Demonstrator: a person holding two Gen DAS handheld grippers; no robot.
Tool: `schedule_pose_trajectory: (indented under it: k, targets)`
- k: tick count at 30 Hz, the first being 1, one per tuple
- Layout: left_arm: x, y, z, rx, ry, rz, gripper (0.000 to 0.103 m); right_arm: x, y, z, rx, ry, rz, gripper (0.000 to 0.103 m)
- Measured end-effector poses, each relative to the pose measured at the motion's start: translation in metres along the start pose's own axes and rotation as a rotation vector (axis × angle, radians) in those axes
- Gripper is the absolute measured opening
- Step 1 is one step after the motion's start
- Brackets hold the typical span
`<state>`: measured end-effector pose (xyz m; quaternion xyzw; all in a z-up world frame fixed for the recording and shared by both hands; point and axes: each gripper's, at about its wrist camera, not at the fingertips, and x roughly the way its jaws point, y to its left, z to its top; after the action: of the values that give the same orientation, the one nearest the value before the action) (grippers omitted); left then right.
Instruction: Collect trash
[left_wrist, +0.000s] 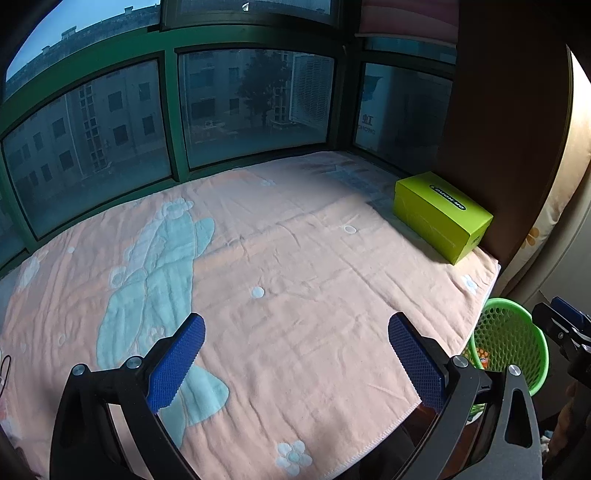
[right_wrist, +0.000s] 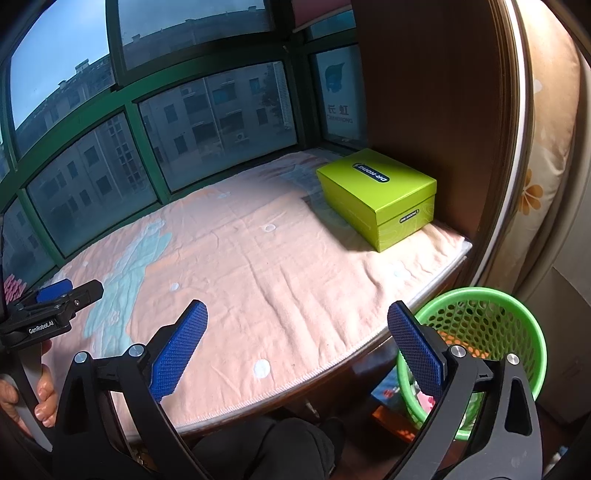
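A green mesh trash basket (right_wrist: 491, 332) stands on the floor by the right end of the bay-window seat; it also shows in the left wrist view (left_wrist: 513, 343). Colourful scraps lie inside it. My right gripper (right_wrist: 295, 347) is open and empty, its right finger over the basket's rim. My left gripper (left_wrist: 295, 358) is open and empty above the pink towel (left_wrist: 295, 277), and shows at the left of the right wrist view (right_wrist: 59, 291). No loose trash shows on the towel.
A lime-green shoe box (right_wrist: 380, 195) sits at the seat's far right against a brown wooden panel (right_wrist: 443, 110); it also shows in the left wrist view (left_wrist: 439, 214). Green-framed windows (left_wrist: 170, 122) line the back. A floral curtain (right_wrist: 539, 177) hangs right.
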<state>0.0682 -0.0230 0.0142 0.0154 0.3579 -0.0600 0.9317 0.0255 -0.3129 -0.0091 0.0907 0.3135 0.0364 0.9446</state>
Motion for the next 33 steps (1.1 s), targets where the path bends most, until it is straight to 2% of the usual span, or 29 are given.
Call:
schedule_pose_trajectory:
  k: [33]
  targets:
    - [-0.019,-0.004,-0.006,0.024,-0.041,-0.035,0.096,-0.001,0.008,-0.003,-0.020,-0.002,0.002,0.097]
